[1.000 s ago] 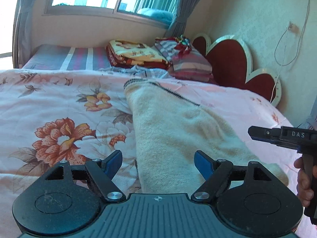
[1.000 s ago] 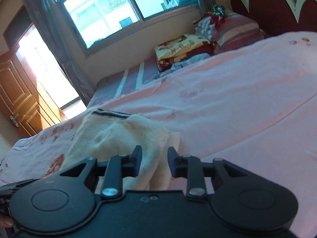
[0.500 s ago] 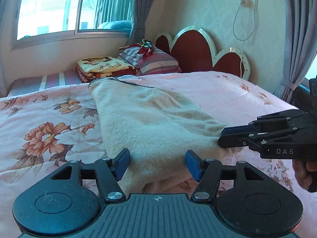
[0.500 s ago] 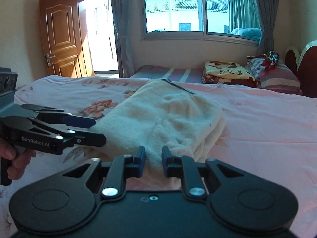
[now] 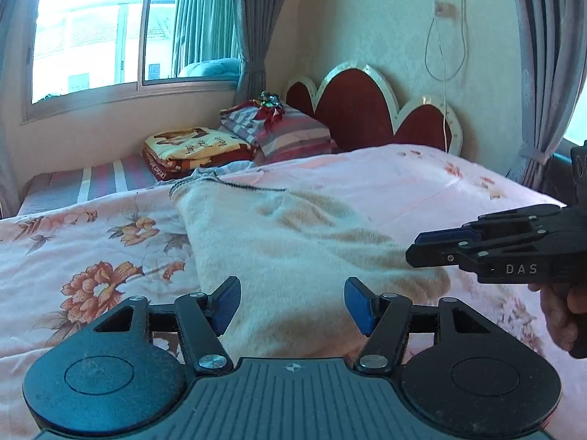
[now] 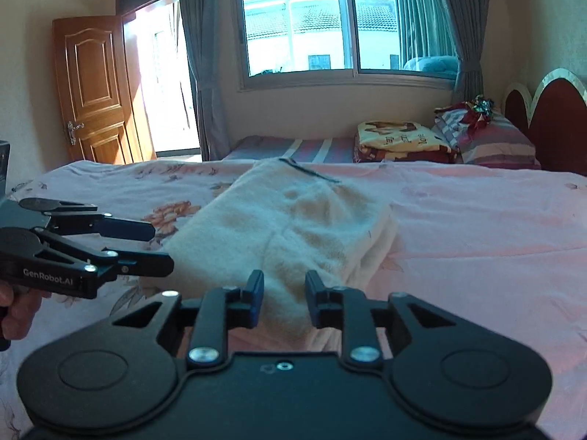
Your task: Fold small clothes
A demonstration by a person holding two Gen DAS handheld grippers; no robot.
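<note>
I have the cream fleecy garment (image 5: 293, 253) lying folded on the pink floral bedsheet (image 5: 84, 267), roughly mid-bed. Its long axis runs away from me toward the window wall, with the dark-stitched hem (image 5: 249, 186) at the far end and the rounded, bunched end nearest my tools. From my right wrist view the same garment (image 6: 290, 227) shows a doubled layer along its right edge.

My left gripper (image 5: 292, 306) sits low at the near end of the garment, its blue-padded fingers (image 5: 227, 304) spread wide with cloth between them, gripping nothing. My right gripper (image 6: 283, 299) has its fingers parted by a narrower gap, also empty, aimed along the garment's length. In the left view the right gripper (image 5: 418, 247) comes in side-on from the right, just beside the garment's near right corner; whether it touches the cloth I cannot tell.

Open sheet lies to both sides: flowered cloth to the left, plain pink to the right out to the bed edge near the grey curtain (image 5: 550, 73). Beyond the far hem are a folded yellow and red blanket (image 5: 190, 150), striped pillows (image 5: 286, 132) and the dark red scalloped headboard (image 5: 363, 110). A brown wooden door (image 6: 95, 88) stands far left.
</note>
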